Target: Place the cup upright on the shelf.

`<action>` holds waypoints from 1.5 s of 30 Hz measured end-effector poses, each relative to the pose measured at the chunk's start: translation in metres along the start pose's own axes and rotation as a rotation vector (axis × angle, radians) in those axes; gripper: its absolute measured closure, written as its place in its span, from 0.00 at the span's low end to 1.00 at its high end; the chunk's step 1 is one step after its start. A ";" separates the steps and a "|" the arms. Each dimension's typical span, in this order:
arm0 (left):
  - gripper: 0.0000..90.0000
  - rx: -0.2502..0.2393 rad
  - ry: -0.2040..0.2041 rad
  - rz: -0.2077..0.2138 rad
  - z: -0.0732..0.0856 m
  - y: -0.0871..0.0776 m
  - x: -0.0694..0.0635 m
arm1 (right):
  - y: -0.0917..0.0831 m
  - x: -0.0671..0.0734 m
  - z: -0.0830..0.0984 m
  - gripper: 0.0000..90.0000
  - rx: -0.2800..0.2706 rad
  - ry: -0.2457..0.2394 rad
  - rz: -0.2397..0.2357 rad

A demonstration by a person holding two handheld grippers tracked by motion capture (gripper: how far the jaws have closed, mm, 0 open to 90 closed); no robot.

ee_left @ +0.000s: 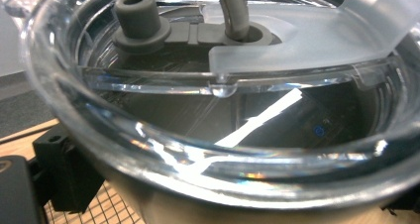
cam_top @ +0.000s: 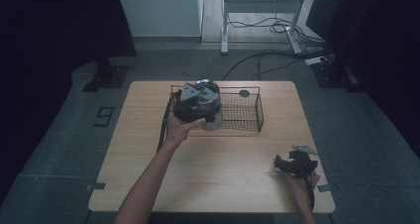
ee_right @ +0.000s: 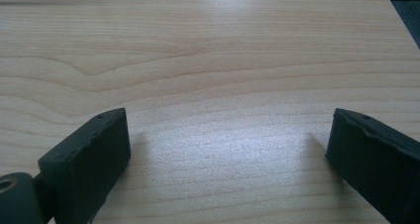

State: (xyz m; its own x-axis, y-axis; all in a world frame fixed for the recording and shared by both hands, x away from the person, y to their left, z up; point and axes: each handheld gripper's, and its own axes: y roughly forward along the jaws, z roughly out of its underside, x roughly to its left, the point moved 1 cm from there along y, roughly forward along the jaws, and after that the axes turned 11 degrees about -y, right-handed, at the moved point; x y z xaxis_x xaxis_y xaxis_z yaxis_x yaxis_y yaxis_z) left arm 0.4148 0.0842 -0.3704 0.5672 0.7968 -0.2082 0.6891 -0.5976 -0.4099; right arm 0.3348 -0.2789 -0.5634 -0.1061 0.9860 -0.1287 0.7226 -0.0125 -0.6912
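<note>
The cup [ee_left: 233, 135] sits between the jaws of the left gripper [cam_top: 210, 116], very close to that gripper's camera, so that its clear lid [ee_left: 297, 50] fills most of the left gripper view. One black finger [ee_left: 64, 169] stands at the cup's left side, right against its wall, and the jaws are held apart by the width of the cup and pinch it. In the high view the left gripper holds the cup over the near left corner of the wire basket [cam_top: 245, 110], at the far side of the table [cam_top: 218, 184]. The cup has a pale metal body and a round, transparent plastic lid with a thick shiny rim. A grey rubber plug [ee_left: 141, 21] on a short strap and a grey bent straw [ee_left: 233, 11] sit in the lid. The basket is a dark, fine mesh in a rectangular frame. The right gripper [cam_top: 280, 165] rests on the near right part of the table, well apart from the cup. Its two black fingers [ee_right: 89, 159] are spread wide with nothing between them, over bare, pale wood with a wavy grain.
</note>
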 end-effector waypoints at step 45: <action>0.05 0.037 -0.021 -0.055 -0.018 0.076 0.035 | 0.000 0.000 0.000 0.05 -0.001 0.005 0.002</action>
State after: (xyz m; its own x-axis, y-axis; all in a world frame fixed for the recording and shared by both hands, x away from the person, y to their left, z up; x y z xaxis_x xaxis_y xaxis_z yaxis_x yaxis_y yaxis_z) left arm 0.4959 0.0651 -0.3928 0.5189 0.8303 -0.2033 0.7014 -0.5495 -0.4539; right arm 0.3343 -0.2791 -0.5631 -0.1009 0.9868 -0.1269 0.7237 -0.0147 -0.6899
